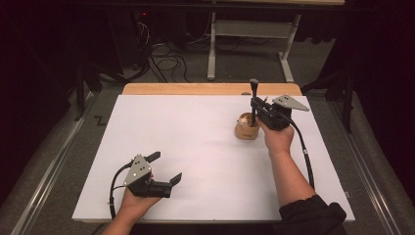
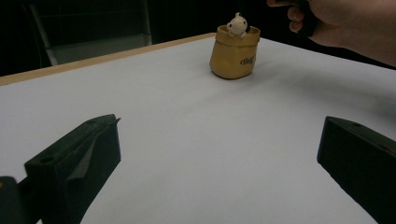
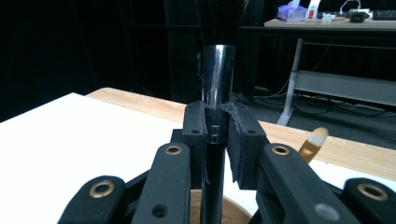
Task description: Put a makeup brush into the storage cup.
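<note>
Nearest us, we find the left gripper [image 1: 165,168] resting low on the white table [image 1: 195,147], jaws spread wide with nothing between them. Farther back on the right, the right gripper [image 1: 254,105] clamps a black makeup brush [image 3: 215,121] upright, its handle running down toward the tan pot [image 1: 246,128], which holds a small white figure [image 2: 237,24].

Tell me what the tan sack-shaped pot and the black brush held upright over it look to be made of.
The tan sack-shaped pot looks like glazed ceramic or resin: smooth rolled rim, soft sheen, printed lettering; which of the two I cannot tell. The black brush has a glossy dark collar, probably metal or lacquered plastic, judging by its bright reflections, with dark bristles above. The right gripper clamps its handle.
</note>
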The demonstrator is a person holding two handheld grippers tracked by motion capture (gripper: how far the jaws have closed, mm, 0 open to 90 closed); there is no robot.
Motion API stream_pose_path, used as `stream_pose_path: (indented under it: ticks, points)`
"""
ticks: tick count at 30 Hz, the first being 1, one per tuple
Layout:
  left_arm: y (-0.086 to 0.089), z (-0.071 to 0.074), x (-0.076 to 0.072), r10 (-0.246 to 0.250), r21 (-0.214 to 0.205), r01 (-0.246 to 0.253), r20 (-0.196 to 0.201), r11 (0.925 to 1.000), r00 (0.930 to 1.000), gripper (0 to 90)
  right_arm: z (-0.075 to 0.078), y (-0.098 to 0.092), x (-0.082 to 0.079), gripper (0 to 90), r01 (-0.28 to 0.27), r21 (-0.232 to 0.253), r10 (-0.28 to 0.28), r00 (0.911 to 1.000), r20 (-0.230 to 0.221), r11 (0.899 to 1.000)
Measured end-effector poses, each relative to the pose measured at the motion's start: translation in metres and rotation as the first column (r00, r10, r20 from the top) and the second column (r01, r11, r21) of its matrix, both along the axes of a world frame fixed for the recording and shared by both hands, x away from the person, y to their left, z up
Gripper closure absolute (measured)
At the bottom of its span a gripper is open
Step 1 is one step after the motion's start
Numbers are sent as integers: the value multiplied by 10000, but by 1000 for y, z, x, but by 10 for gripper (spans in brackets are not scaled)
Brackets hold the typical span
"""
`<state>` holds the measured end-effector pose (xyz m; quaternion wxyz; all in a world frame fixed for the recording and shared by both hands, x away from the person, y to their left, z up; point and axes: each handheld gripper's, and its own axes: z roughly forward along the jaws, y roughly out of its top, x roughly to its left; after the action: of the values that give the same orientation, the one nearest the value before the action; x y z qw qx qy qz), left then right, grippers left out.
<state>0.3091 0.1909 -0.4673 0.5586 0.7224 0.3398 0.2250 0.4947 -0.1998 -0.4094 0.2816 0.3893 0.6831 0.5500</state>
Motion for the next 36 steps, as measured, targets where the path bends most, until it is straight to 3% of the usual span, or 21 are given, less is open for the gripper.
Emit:
stream_pose_path:
  ticks: [6,9,32,33,36]
  points:
    - [1,0,0,20,-56,-20,8,10000,10000,2,-9,0,-1,794,92,-42,-93,9998,-168,9999]
    - [1,0,0,10,-37,-10,-12,10000,10000,2,-10,2,-2,794,64,-195,-65,10000,-31,9998]
    - [0,-1,0,11,16,-11,-18,10000,10000,2,-31,-5,-6,786,204,-30,-205,9995,-240,9998]
    - [0,-1,0,6,14,-6,-35,10000,10000,2,-31,-5,-6,778,189,6,-189,9995,-264,9998]
    - [0,0,0,9,33,-8,-30,10000,10000,2,-30,-7,-7,622,109,173,-104,9995,-282,9998]
